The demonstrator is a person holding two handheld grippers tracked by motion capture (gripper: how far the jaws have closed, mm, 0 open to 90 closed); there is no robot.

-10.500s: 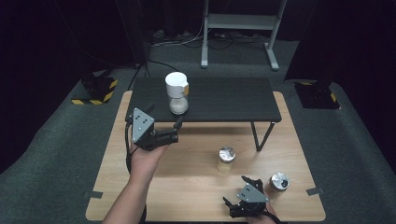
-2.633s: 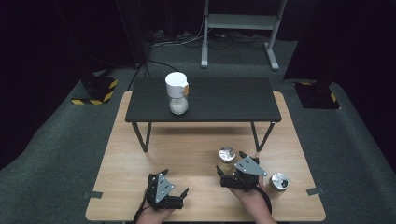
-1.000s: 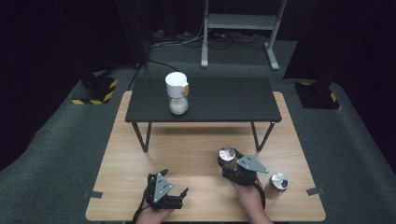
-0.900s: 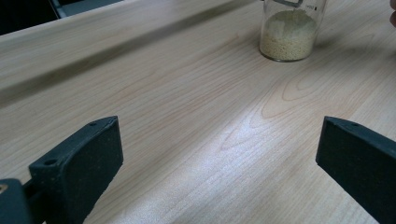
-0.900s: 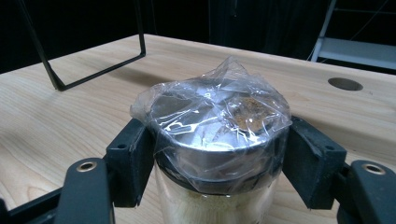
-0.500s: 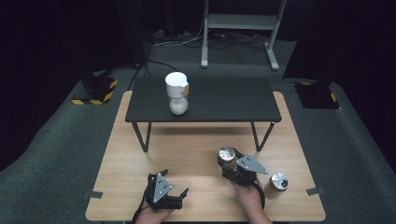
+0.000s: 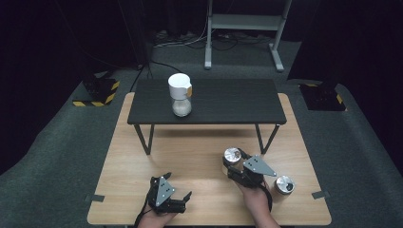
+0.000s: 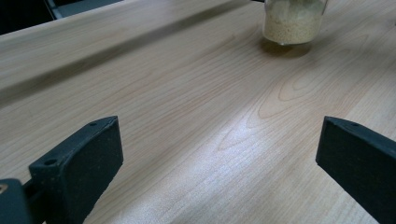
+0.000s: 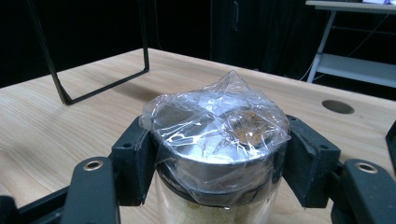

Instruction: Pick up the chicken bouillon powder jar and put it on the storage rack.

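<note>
high view, right gripper: the right gripper (image 7: pixel 236 164) sits at the near right of the wooden table (image 7: pixel 199 156), jaws clamped round the jar (image 7: pixel 232 156) with the shiny wrapped lid. They've just finished squeezing in on it.
high view, jar: standing upright on the wood, dead ahead of the right hand, just short of the black table's near-right leg (image 7: pixel 266 138). Long axis is vertical, so I'd guess any lift should go straight up.
high view, who's nearer: the right hand by a mile. The left gripper (image 7: pixel 174 190) is parked at the near edge, well apart to the left.
high view, other stuff: a second jar (image 7: pixel 284 184) sits just to the right of the right hand. The low black table (image 7: pixel 228 102) stands behind, carrying a white-capped container (image 7: pixel 180 94) at its left half.
high view, in the way: that leg and the black tabletop edge, if the jar heads up there. Just my read.
left gripper view: left gripper's jaws spread wide over bare wood, nothing between them. A jar of pale grains (image 8: pixel 292 21) stands ahead, up and to the right, well apart.
right gripper view: the pads (image 9: pixel 133 161) press on both sides of the jar just under its metal lid (image 9: pixel 219 140), which is covered in crinkly plastic film. Pale grains are visible in the glass below. The leg (image 9: pixel 56 79) stands off to the left.
</note>
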